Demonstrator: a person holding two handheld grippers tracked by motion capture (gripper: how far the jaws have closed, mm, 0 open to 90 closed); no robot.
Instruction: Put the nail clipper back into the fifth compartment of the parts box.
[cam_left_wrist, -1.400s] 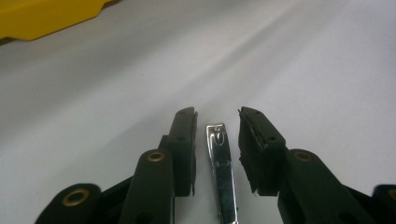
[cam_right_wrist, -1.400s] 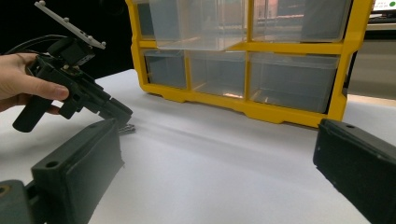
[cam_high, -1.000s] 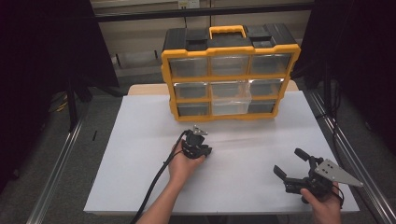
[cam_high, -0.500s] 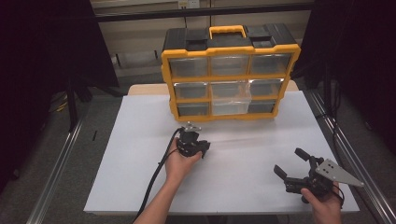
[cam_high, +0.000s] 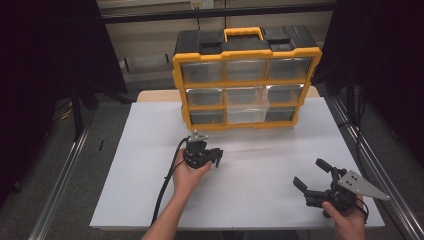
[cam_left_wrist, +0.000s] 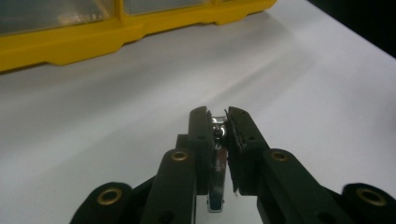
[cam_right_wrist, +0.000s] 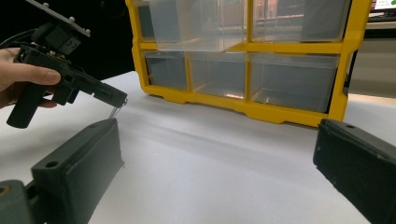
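Observation:
My left gripper (cam_high: 217, 160) hovers over the middle of the white table (cam_high: 145, 150), shut on a small shiny metal piece (cam_left_wrist: 216, 186) pinched between its pads. In the right gripper view that left gripper (cam_right_wrist: 119, 100) hangs just above the table, and the thin metal piece (cam_right_wrist: 113, 112) sticks down from its tip. My right gripper (cam_high: 309, 172) is held near the table's front right corner, open with nothing between its fingers. A yellow and black drawer organizer (cam_high: 245, 75) stands at the back, with its clear middle drawer (cam_high: 247, 105) pulled out.
The organizer's other clear drawers are shut. A black cable (cam_high: 165, 190) trails from the left gripper toward the front edge. Metal rails run along both sides of the table. Bare white tabletop lies between the grippers and the organizer.
My left gripper has shifted a little to the left and risen slightly, the metal piece still pinched in it. The right gripper has stayed where it was.

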